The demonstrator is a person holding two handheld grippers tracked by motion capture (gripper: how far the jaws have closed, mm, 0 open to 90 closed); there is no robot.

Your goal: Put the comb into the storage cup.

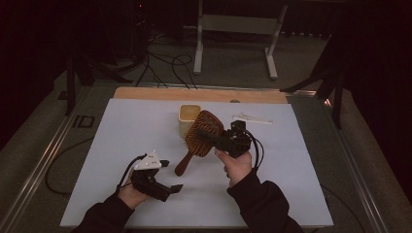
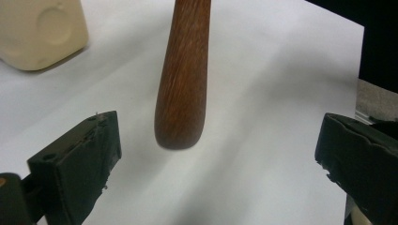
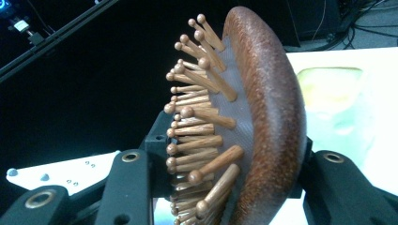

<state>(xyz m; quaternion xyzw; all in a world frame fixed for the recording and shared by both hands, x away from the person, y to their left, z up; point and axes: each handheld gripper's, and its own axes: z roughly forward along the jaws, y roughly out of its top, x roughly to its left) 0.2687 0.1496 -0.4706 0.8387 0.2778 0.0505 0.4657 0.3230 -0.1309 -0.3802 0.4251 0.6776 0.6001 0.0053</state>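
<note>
- The right tongs (image 1: 210, 138) hold the brush (image 1: 204, 132) by its head, up off the bench (image 1: 126, 126).
- The left tongs (image 1: 171, 175) are wide open near its handle.
- Grabbing the handle and putting the brush into the cup (image 1: 187, 114) looks left.

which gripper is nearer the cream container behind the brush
Right. The right gripper is clamped on the hairbrush head, right beside the cream container. The left gripper sits open nearer the person, by the handle's end, well short of the container.
</note>
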